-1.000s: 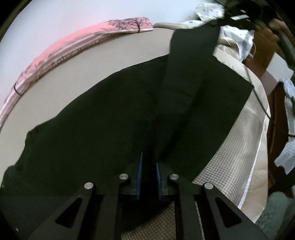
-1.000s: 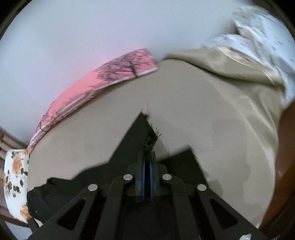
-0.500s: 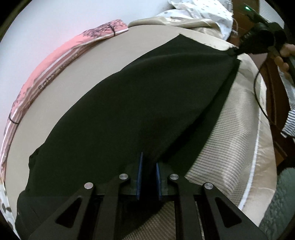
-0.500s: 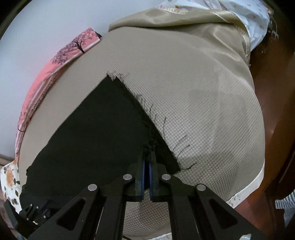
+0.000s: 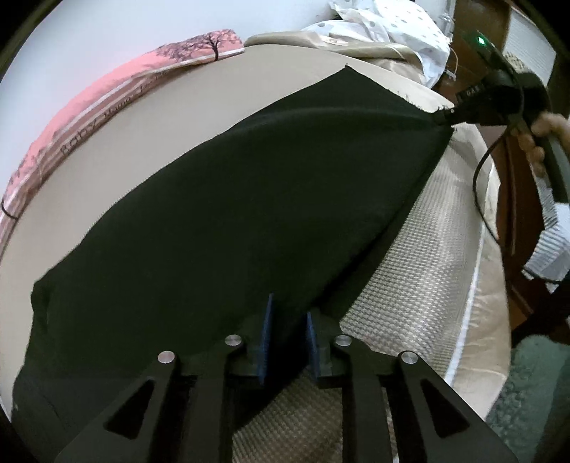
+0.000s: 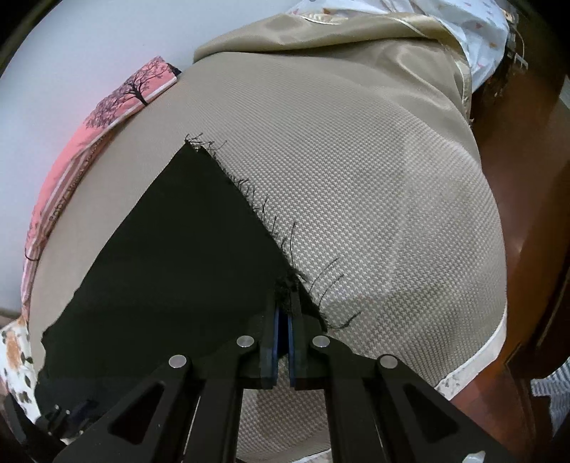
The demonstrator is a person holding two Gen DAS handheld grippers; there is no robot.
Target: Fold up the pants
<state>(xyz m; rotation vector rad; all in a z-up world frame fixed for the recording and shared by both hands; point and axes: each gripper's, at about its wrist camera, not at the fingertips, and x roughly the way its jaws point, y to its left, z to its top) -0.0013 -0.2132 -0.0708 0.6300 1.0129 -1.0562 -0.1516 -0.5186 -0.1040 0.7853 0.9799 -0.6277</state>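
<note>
Black pants point(image 5: 249, 213) lie folded lengthwise across the beige woven mattress point(image 5: 409, 285). My left gripper point(image 5: 288, 320) straddles their near edge. Its jaws are opening, the cloth still runs between the blue pads point(image 5: 266, 320), and the gap looks wider than the cloth is thick. In the right wrist view the frayed leg end of the pants point(image 6: 171, 267) rests on the mattress point(image 6: 374, 196). My right gripper point(image 6: 284, 317) is shut on that frayed corner. The left wrist view shows the right gripper point(image 5: 447, 117) pinching the far corner, held by a hand point(image 5: 545, 124).
A pink pillow with a tree print point(image 5: 107, 107) lies along the wall side, also in the right wrist view as the pink pillow point(image 6: 117, 103). Crumpled white dotted bedding point(image 5: 392, 25) is at the head end. Dark wooden furniture point(image 6: 527, 178) borders the mattress on the right.
The right gripper carried the lifted leg end over and down onto the mattress, so the pants now lie flat and doubled. The left gripper's pads stand slightly further apart.
</note>
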